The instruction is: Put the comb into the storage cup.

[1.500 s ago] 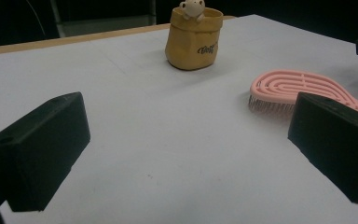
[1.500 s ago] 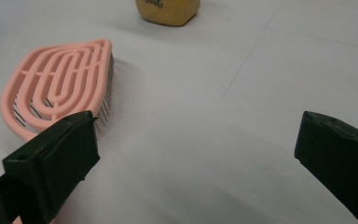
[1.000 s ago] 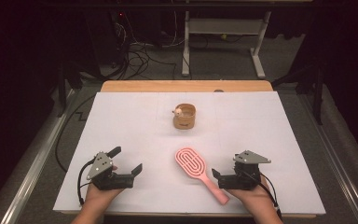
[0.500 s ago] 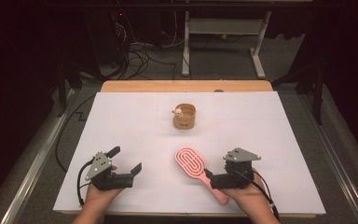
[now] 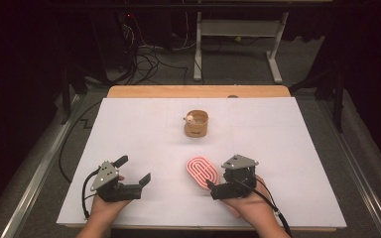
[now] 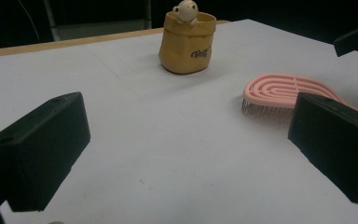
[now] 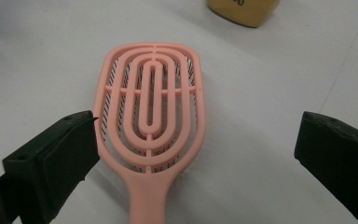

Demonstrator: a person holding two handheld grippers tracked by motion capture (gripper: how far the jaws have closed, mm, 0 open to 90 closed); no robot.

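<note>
A pink vented hairbrush [image 5: 202, 171] lies bristles down on the white table cover [image 5: 287, 144], its handle pointing toward me. My right gripper [image 5: 219, 179] hovers over that handle, open. In the right gripper view the brush [image 7: 151, 112] lies between the two spread jaws of that gripper [image 7: 196, 133], nearer the left one, and neither jaw clearly touches it. My left gripper [image 5: 134, 170] stands open at the front left with nothing in it. In the left gripper view the brush [image 6: 284, 91] lies off to the right of that open gripper [image 6: 186, 135].
A small tan pouch [image 5: 196, 124] with a little pale figure peeking out stands mid-table beyond the brush, and shows as the pouch [image 6: 189, 42] in the left gripper view. The wooden table edge [image 5: 198, 91] runs along the far side, with cables and a metal stand on the floor behind.
My right gripper has moved left, from beside the brush to over its handle, with its jaws now either side of it. The brush, the pouch and the left gripper have stayed put.
</note>
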